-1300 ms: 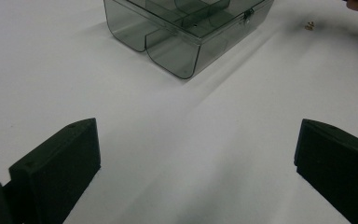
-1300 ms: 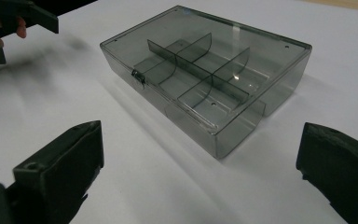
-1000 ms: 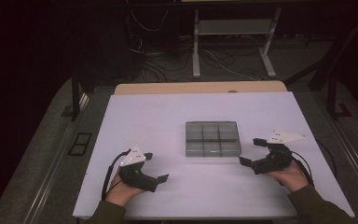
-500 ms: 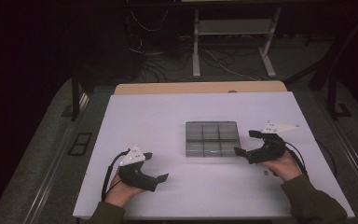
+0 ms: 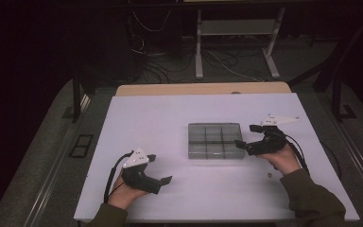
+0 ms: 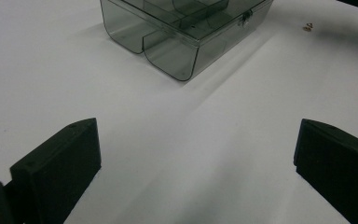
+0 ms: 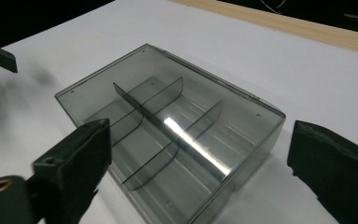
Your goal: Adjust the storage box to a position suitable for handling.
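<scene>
Your right gripper (image 5: 244,137), jaws wide and just starting to close on nothing, sits at the right edge of the smoky compartment box (image 5: 215,140) mid-table, while your open left gripper (image 5: 160,169) rests well apart.

Lab or recording room, dim, not a home. Landmark: white table (image 5: 170,118), plain bare worktop lit from above, everything around it dark. Just behind the white table, a wooden tabletop edge (image 5: 203,89) touching its far side. Further behind, loose cables (image 5: 160,52) tangled on the floor and a grey metal stand (image 5: 236,28) with two legs, holding a shelf. Left of the table, a dark post (image 5: 77,99) and a black floor socket plate (image 5: 81,145) on grey carpet (image 5: 38,170). Right of the table, a metal rail (image 5: 359,156) along the floor and dark slanted struts. On the table, a smoky clear compartment box (image 5: 215,140), test-prop style.
</scene>
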A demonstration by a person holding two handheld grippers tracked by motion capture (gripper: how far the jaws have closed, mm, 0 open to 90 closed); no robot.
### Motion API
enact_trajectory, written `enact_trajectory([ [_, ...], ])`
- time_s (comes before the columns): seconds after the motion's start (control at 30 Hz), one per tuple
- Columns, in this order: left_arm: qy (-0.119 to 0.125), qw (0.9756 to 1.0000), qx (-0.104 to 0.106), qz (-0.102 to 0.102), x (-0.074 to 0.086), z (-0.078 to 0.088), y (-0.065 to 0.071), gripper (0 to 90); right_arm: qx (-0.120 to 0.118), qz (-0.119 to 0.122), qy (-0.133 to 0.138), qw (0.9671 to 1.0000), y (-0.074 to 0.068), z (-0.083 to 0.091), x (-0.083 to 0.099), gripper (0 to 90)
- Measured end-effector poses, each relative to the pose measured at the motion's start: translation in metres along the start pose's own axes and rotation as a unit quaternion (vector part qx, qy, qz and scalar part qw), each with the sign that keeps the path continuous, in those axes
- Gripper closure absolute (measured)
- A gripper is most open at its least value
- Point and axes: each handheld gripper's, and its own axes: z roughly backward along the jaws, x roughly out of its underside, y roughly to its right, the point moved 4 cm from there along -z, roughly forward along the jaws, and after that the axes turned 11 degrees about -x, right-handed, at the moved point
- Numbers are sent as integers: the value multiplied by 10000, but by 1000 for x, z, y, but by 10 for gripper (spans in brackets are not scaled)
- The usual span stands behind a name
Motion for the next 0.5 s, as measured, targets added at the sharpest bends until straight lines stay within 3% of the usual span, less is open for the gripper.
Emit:
enact_trajectory([
  [0.03,4,10000,-11,3,0,0,0,6,-54,26,-5,10000,2,-3,-4,147],
  [0.23,-2,10000,-23,-8,0,0,0,6,-57,-37,-163,9998,6,-13,-13,156],
  [0.3,-1,10000,-28,-7,0,0,0,6,-99,-33,-215,9997,7,-16,-17,226],
  [0.5,23,10000,-59,1,0,0,-1,4,-204,-116,-304,9993,10,-26,-26,314],
])
